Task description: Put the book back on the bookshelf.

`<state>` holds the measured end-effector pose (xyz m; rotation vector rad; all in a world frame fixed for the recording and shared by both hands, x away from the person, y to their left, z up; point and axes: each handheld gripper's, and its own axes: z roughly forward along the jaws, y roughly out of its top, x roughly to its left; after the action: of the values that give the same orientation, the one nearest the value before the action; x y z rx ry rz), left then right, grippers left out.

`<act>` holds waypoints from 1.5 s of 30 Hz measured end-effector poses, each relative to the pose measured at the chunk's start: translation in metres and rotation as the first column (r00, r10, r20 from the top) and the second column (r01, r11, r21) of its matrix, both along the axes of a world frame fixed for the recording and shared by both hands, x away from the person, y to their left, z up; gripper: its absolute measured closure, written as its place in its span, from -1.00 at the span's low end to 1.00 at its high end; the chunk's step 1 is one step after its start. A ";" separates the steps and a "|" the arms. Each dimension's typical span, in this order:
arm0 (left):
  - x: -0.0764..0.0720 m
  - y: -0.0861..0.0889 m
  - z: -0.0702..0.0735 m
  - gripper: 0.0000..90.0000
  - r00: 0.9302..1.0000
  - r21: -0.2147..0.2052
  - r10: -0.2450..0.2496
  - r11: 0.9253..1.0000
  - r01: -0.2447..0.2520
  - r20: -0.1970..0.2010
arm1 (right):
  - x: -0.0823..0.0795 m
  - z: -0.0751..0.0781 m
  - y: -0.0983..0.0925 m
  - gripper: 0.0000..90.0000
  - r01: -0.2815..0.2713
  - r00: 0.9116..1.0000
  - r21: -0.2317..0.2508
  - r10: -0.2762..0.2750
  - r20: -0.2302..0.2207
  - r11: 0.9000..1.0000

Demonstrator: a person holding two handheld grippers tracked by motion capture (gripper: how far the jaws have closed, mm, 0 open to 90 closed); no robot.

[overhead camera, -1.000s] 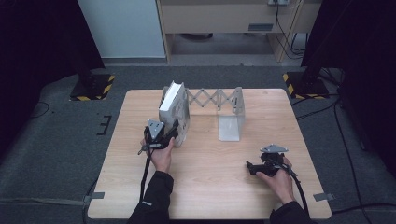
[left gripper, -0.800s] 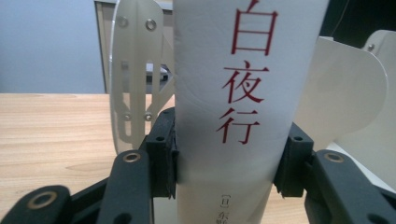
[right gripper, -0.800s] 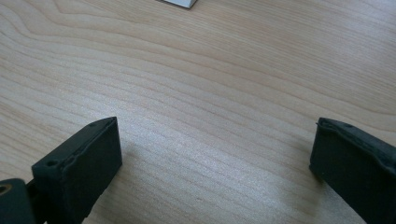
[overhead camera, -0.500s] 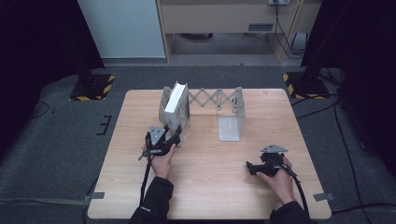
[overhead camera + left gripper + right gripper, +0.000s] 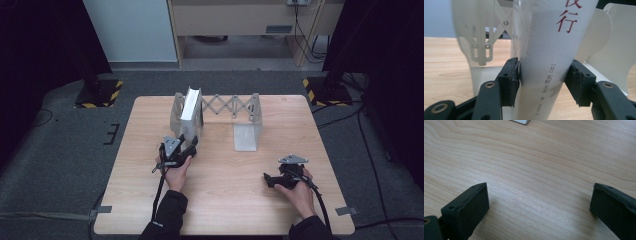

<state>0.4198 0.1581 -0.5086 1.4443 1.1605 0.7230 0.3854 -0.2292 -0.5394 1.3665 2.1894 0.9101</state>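
Grey carpeted room, dark curtains at the sides; pale wooden table (image 5: 225, 200). White book (image 5: 549, 50), red and black characters on its spine, upright in white expanding rack (image 5: 250, 107). Left gripper (image 5: 544, 82): jaws just opening, book between them, pads barely off. Right gripper (image 5: 539, 205): jaws spread, bare tabletop between.

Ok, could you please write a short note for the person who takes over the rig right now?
Left claw: open. Its jaws have just been opening, the book is between them, and the pads seem just off its covers.
Right claw: open, low over the table, holding nothing.
Book: upright at the left end of the folding rack, spine toward the person.
Done: the book appears to be set in the rack.
Left: probably draw the left claw straight back and check that the book stands alone.
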 end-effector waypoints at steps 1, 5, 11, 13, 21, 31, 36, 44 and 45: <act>0.001 -0.001 -0.001 0.00 1.000 -0.011 -0.006 1.000 0.006 -0.003 | 0.000 0.000 0.000 -0.95 0.000 1.000 0.000 0.000 0.001 1.000; -0.002 0.001 0.000 -0.02 0.999 -0.014 -0.030 0.999 0.030 -0.033 | 0.000 0.000 0.000 -0.94 0.000 1.000 0.000 0.000 0.001 1.000; -0.011 0.005 0.003 0.11 0.997 0.031 -0.062 0.998 0.063 -0.052 | 0.000 0.000 0.000 -0.94 0.000 1.000 0.000 0.000 0.001 1.000; -0.010 0.002 0.004 0.11 0.997 0.026 -0.059 0.998 0.061 -0.058 | 0.000 0.000 0.000 -0.94 0.001 1.000 -0.001 -0.001 0.002 1.000; -0.001 -0.010 0.005 0.06 0.995 0.029 -0.067 0.997 0.070 -0.073 | 0.000 0.000 0.000 -0.94 0.001 1.000 0.000 -0.001 0.002 1.000; 0.005 -0.008 0.008 0.05 0.990 0.010 -0.102 0.995 0.103 -0.095 | 0.000 0.000 0.001 -0.94 -0.004 1.000 -0.003 0.004 0.005 1.000; 0.002 0.008 0.022 -0.10 0.976 -0.001 -0.152 0.988 0.153 -0.156 | 0.000 0.000 0.001 -0.94 -0.004 1.000 -0.003 0.004 0.004 1.000; -0.020 0.045 0.049 -0.17 0.951 -0.025 -0.215 0.976 0.215 -0.222 | 0.000 0.000 0.001 -0.94 -0.005 1.000 -0.002 0.005 0.004 1.000; -0.024 0.050 0.050 -0.18 0.949 -0.018 -0.220 0.975 0.222 -0.225 | 0.000 0.000 0.001 -0.94 -0.005 1.000 -0.002 0.005 0.004 1.000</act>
<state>0.3962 0.2086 -0.4581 1.6639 1.1428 0.4148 0.3853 -0.2285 -0.5395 1.3576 2.1910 0.9112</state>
